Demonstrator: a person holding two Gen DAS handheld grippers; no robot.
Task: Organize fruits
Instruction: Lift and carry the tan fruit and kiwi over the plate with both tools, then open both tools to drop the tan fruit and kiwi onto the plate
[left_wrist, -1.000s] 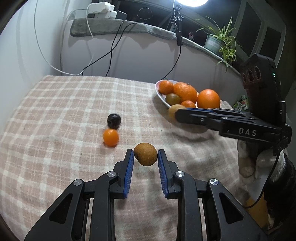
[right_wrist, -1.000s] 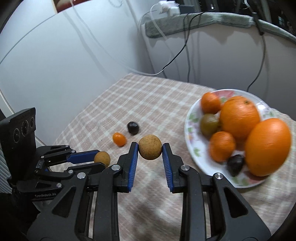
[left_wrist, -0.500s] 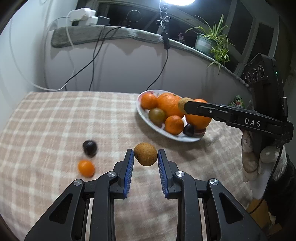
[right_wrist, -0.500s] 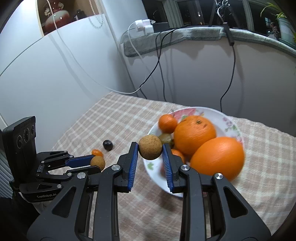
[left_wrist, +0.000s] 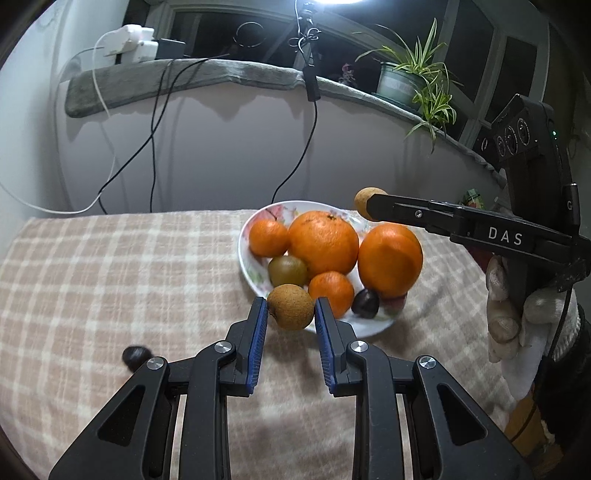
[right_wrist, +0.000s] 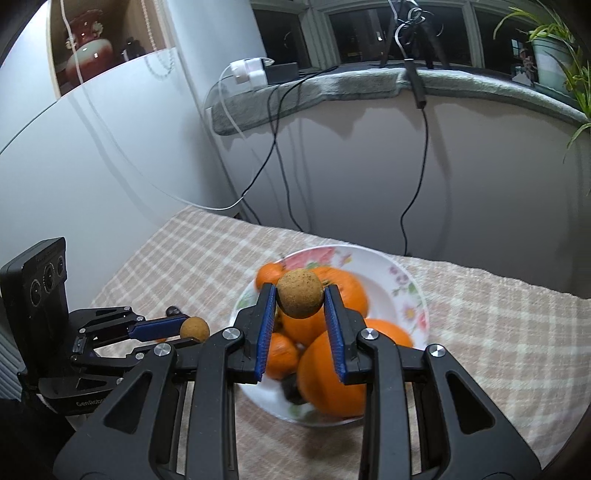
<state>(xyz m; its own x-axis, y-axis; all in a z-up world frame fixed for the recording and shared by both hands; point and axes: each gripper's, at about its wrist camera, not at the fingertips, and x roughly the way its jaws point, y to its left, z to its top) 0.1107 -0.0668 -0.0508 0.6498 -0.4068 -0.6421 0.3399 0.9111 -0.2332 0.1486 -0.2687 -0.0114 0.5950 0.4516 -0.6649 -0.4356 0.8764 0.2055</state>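
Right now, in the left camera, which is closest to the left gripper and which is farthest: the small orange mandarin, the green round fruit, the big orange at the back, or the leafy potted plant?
From the left gripper:
1. Small orange mandarin, at the plate's near edge, just right of the fingertips.
2. Green round fruit, slightly behind, left.
3. Big orange, plate's middle back.
4. Leafy potted plant, up on the ledge, far right.

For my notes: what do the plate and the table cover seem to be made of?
The plate looks like glazed ceramic: glossy white with printed flowers, though melamine is possible. The table cover looks like soft woven or fleece fabric: matte, fuzzy, beige and white checks.
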